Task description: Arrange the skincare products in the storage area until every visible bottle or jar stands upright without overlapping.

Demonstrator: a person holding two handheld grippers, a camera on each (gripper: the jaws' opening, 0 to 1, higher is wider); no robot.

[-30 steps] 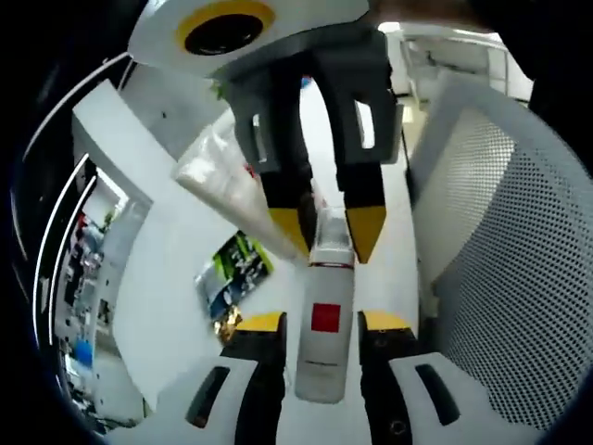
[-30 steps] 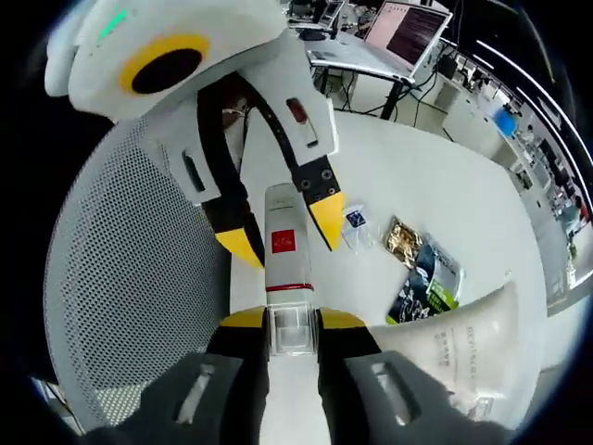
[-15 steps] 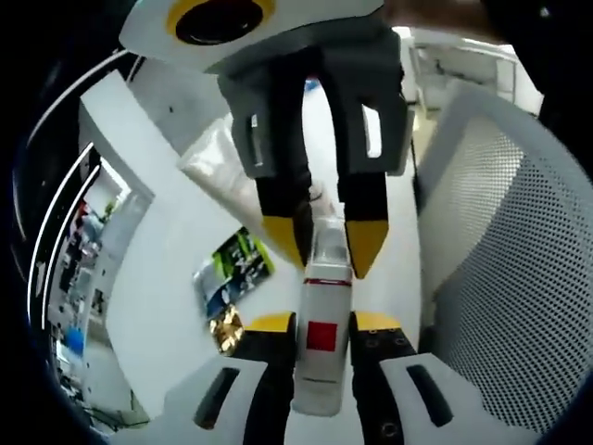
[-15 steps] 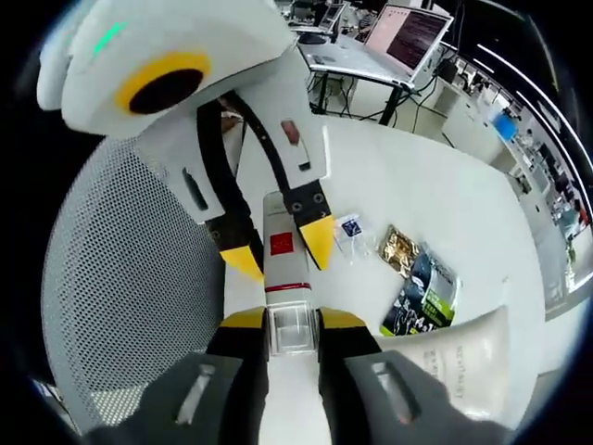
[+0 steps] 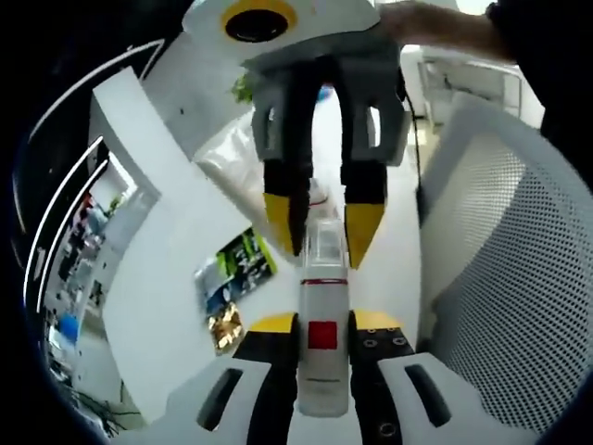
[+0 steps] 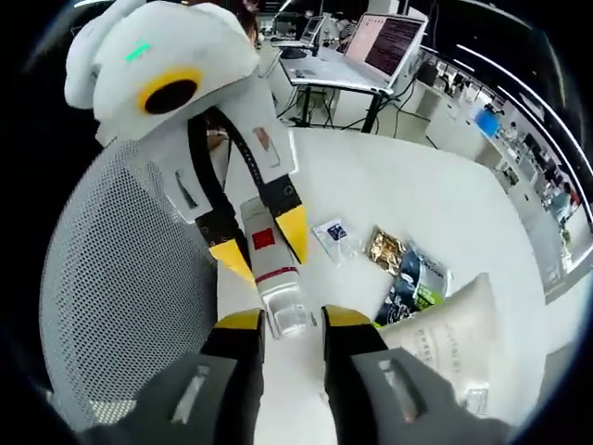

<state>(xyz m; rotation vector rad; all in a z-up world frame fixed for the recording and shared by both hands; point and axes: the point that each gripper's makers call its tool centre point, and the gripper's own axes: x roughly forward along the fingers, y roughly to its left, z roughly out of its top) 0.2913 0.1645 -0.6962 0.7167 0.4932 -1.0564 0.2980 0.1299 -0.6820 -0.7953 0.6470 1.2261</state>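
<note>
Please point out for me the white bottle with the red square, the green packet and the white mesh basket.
white bottle (image 5: 322,357), left gripper view, on its body below the red square.
green packet (image 6: 415,284), right gripper view, on its printed front.
white mesh basket (image 6: 120,278), right gripper view, on its perforated wall.

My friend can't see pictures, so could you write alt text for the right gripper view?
A white bottle with a red square label is held by the left gripper, its clear cap between the right gripper's open jaws. Sachets lie on the white table beside a mesh basket.
</note>
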